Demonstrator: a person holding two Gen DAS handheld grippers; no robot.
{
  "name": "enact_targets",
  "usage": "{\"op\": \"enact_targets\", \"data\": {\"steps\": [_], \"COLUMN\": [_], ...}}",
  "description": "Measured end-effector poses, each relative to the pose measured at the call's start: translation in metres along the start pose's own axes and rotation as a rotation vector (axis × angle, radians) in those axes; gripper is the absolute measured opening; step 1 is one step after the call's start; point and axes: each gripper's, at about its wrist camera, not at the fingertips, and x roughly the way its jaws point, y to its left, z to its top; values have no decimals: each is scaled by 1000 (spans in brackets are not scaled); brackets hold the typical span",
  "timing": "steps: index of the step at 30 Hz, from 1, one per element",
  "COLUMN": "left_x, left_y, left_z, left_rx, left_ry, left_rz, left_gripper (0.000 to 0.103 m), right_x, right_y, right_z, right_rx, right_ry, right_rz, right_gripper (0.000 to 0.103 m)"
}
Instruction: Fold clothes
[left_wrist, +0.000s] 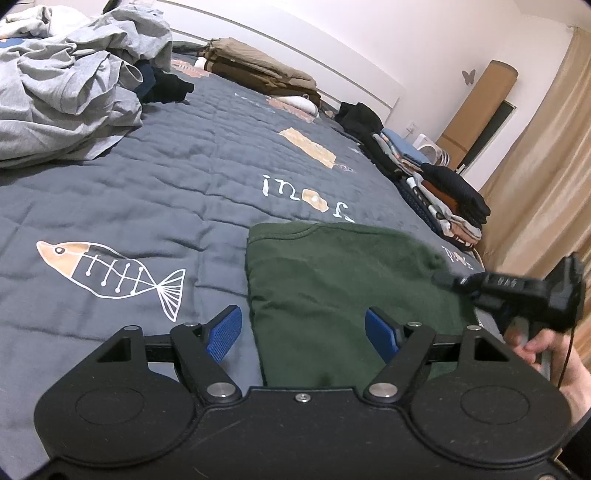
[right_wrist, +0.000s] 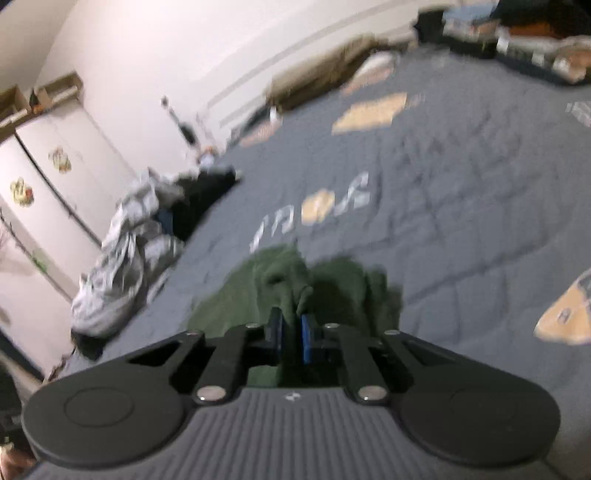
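A dark green garment (left_wrist: 343, 288) lies folded flat on the grey quilted bedspread (left_wrist: 155, 199). My left gripper (left_wrist: 303, 334) hovers open over the garment's near left edge, blue pads wide apart, nothing pressed between them. The right gripper (left_wrist: 448, 278) shows at the right of the left wrist view, held by a hand, its tips at the garment's right edge. In the blurred right wrist view, my right gripper (right_wrist: 291, 332) is shut on a pinched ridge of the green garment (right_wrist: 280, 288), the blue pads nearly together with cloth between them.
A heap of unfolded grey clothes (left_wrist: 66, 88) sits at the far left. Stacks of folded clothes (left_wrist: 443, 195) line the bed's right edge. Brown folded bedding (left_wrist: 258, 70) lies by the headboard. White wardrobe doors (right_wrist: 44, 177) stand beyond the bed's left side.
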Motion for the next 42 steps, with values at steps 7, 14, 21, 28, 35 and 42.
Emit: {"op": "enact_targets", "data": {"steps": [7, 14, 21, 28, 35, 42], "left_x": [0, 2, 6, 13, 9, 15], "left_y": [-2, -6, -27, -29, -24, -47], "left_z": [-1, -4, -20, -31, -26, -11], "left_rx": [8, 20, 64, 84, 73, 210], "left_ry": [7, 28, 103, 140, 116, 68], "left_rz": [-3, -48, -201, -197, -179, -164], "left_gripper": [73, 73, 74, 75, 76, 82], "right_x": [14, -29, -9, 23, -13, -34], "right_y": [-11, -3, 4, -44, -19, -25], "right_z": [-7, 17, -3, -31, -8, -17], "right_rx": [-27, -10, 22, 189, 101, 35], "right_ry": [88, 14, 139, 228, 178, 159], "right_rz": [-97, 33, 244, 170, 225, 95], "right_gripper": [23, 29, 29, 26, 31, 34]}}
